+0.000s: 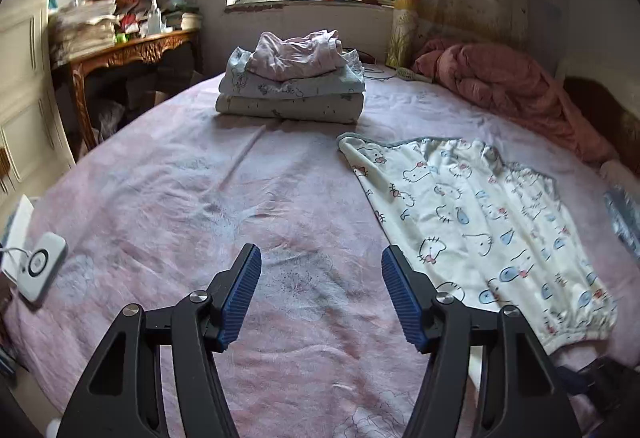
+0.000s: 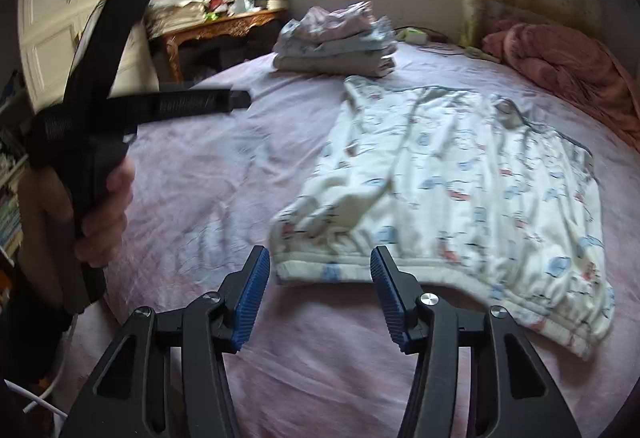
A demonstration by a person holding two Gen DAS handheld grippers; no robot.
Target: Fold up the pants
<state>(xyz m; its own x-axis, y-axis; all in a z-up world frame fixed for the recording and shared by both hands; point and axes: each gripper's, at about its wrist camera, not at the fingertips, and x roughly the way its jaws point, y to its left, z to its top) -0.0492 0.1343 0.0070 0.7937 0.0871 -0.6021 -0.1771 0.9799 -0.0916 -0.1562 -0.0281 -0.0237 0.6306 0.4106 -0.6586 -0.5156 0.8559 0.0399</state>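
White pants [image 1: 480, 222] printed with cartoon cats lie flat on the pink bed sheet [image 1: 200, 198], waistband toward the window and elastic cuffs toward me. My left gripper [image 1: 320, 254] hovers open over bare sheet to the left of the pants, with nothing between its blue pads. In the right wrist view the pants [image 2: 460, 190] fill the middle right. My right gripper [image 2: 320, 256] stands open just short of the near cuff [image 2: 320, 270], its pads not pressing on the cloth. A hand [image 2: 104, 206] at the left holds the other gripper's handle.
A stack of folded clothes [image 1: 292, 86] sits at the far middle of the bed, a bunched pink quilt [image 1: 512, 86] at the far right. A white device with a cable [image 1: 40, 266] lies at the bed's left edge. A cluttered wooden desk [image 1: 132, 50] stands beyond.
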